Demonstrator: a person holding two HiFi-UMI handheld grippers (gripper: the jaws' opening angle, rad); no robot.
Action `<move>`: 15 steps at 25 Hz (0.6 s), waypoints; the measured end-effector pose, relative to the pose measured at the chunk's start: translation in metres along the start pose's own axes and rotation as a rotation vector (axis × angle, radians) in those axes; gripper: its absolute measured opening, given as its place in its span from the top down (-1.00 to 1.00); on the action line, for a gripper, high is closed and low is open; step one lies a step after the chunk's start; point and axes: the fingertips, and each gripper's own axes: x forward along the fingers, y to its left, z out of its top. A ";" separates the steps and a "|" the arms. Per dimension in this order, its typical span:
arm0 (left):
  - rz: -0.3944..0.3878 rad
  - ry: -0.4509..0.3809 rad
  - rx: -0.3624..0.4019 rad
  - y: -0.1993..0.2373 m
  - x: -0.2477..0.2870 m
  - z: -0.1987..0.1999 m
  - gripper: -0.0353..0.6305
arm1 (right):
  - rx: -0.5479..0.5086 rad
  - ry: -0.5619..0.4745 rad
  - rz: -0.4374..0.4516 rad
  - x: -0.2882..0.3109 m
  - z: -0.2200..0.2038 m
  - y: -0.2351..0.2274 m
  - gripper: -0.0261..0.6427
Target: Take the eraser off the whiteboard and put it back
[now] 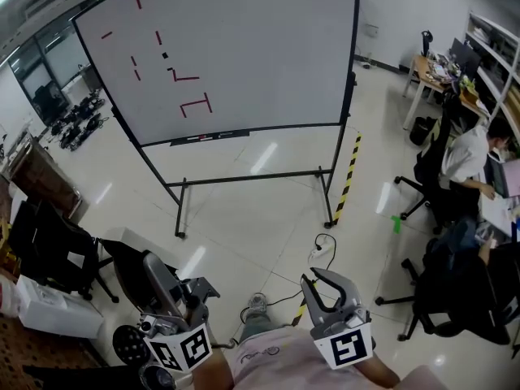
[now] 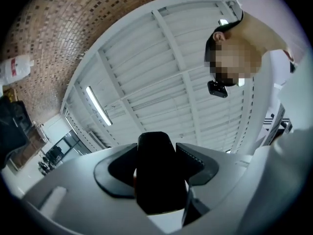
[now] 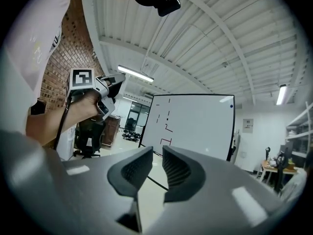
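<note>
Left tool (image 2: pixel 156 150) is clamped on a black block, by the look of it the eraser (image 2: pixel 159 182), its long axis running out along the jaws. Right tool (image 3: pixel 155 166) sits barely parted, empty. Whiteboard (image 1: pixel 244 47) stands straight ahead, well apart from both, so the return looks like the left tool's job.

Open-plan office-laboratory: a wheeled whiteboard (image 1: pixel 236 47) is standing on glossy floor (image 1: pixel 268 210), a person (image 1: pixel 470 157) is sitting among office chairs (image 1: pixel 429 173) beside cluttered worktops (image 1: pixel 437 71), under strip-lit ceiling.
</note>
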 end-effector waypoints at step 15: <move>-0.041 -0.001 -0.009 -0.015 0.010 -0.011 0.13 | -0.023 -0.019 -0.020 0.004 0.003 -0.005 0.75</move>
